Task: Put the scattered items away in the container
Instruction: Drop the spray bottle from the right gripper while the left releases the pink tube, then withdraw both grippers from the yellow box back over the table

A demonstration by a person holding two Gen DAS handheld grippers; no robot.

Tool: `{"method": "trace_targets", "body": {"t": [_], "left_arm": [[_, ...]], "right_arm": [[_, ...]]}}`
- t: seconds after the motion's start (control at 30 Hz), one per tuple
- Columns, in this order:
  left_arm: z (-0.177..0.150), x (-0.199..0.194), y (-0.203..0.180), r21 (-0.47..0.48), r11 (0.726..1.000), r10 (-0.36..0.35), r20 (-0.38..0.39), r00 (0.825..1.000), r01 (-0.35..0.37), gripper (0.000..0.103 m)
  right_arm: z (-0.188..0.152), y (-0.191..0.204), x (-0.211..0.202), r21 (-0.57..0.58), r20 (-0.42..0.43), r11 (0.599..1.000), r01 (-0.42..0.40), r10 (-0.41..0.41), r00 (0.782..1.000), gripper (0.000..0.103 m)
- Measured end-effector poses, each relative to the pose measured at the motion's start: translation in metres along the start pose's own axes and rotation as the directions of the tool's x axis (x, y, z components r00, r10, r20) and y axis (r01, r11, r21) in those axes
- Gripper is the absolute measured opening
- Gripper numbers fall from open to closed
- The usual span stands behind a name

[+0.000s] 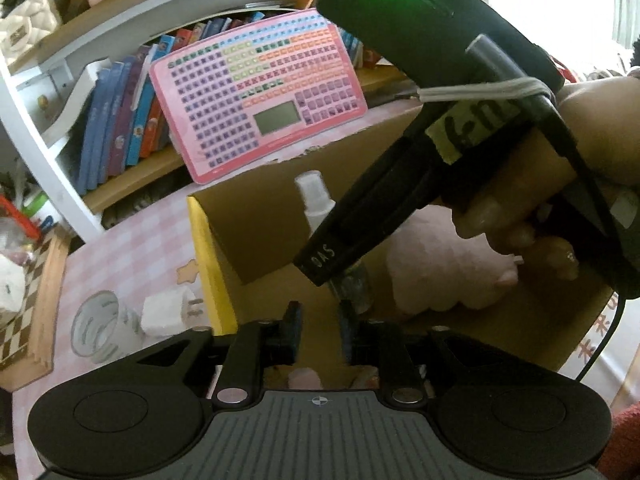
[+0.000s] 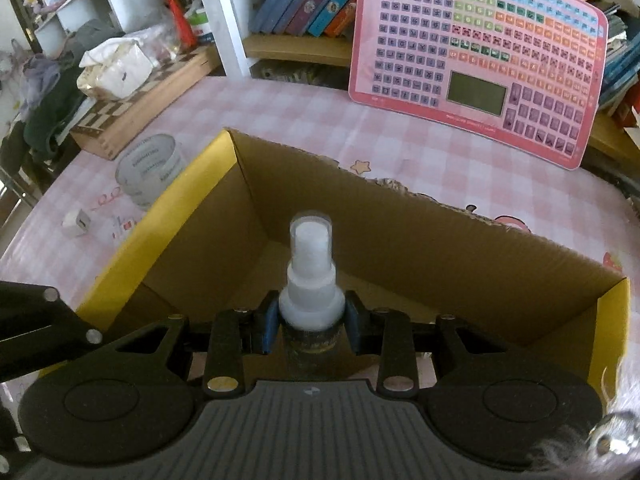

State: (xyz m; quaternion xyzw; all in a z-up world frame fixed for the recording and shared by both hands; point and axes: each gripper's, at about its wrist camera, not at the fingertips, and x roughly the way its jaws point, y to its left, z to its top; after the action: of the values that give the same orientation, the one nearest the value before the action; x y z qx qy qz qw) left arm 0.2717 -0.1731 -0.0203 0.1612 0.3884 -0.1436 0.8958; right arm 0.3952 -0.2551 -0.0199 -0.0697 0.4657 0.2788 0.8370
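Pink-and-white checked cloth covers the desk (image 2: 304, 120), with a bookshelf (image 2: 288, 46) of leaning books behind and a pink toy keyboard board (image 2: 476, 56) propped against it. An open cardboard box (image 2: 400, 236) with yellow outer sides sits in the middle of the desk. The spray bottle (image 2: 312, 276) is small, with a clear cap over a white nozzle, a white collar, and a darker body below with a label too blurred to read. It stands upright between the blue pads of the right hand-held gripper (image 2: 312, 322), over the inside of the box; the pads flank it just below the collar at a narrow setting, but whether they press on it cannot be told. In the left wrist view the same bottle (image 1: 316, 196) shows behind the right tool's black body, which a hand (image 1: 520, 224) grips. The left hand-held gripper (image 1: 318, 326) is slightly open with nothing between its pads, poised over the box's near-left part — a pale pink soft thing (image 1: 440, 272) lies in the box beyond it. Outside the box, to its left, lie a clear roll of tape (image 2: 150, 168) and a white plug adapter (image 1: 172, 314) — both on the cloth, the adapter just beside the yellow wall in the left view.
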Motion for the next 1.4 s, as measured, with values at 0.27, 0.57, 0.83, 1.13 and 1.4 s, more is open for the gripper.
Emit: {"method": "trace_targets", "body": {"t": [0.27, 0.57, 0.83, 1.13, 1.4], "left_arm": [[0.0, -0.031, 0.0, -0.01, 0.999, 0.045, 0.078, 0.996, -0.045, 0.068], [-0.006, -0.082, 0.012, -0.119, 0.99, 0.099, 0.19, 0.977, -0.077, 0.081], [-0.026, -0.115, 0.024, -0.215, 0.972, 0.139, 0.208, 0.968, -0.094, 0.086], [-0.047, -0.131, 0.03, -0.221, 0.973, 0.113, 0.236, 0.965, -0.059, 0.087], [-0.074, -0.148, 0.048, -0.205, 0.979, 0.064, 0.268, 0.961, -0.008, 0.092]], "right_arm": [[0.002, 0.007, -0.035, -0.003, 0.12, 1.0, -0.017, 0.017, 0.993, 0.066], [-0.019, 0.017, -0.08, -0.01, 0.226, 1.0, -0.006, 0.008, 0.974, 0.07], [-0.042, 0.016, -0.114, 0.032, 0.302, 0.998, 0.045, -0.053, 0.952, 0.07], [-0.075, 0.023, -0.139, 0.109, 0.325, 0.985, 0.132, -0.161, 0.932, 0.071], [-0.11, 0.047, -0.156, 0.177, 0.316, 0.955, 0.238, -0.285, 0.905, 0.071]]}}
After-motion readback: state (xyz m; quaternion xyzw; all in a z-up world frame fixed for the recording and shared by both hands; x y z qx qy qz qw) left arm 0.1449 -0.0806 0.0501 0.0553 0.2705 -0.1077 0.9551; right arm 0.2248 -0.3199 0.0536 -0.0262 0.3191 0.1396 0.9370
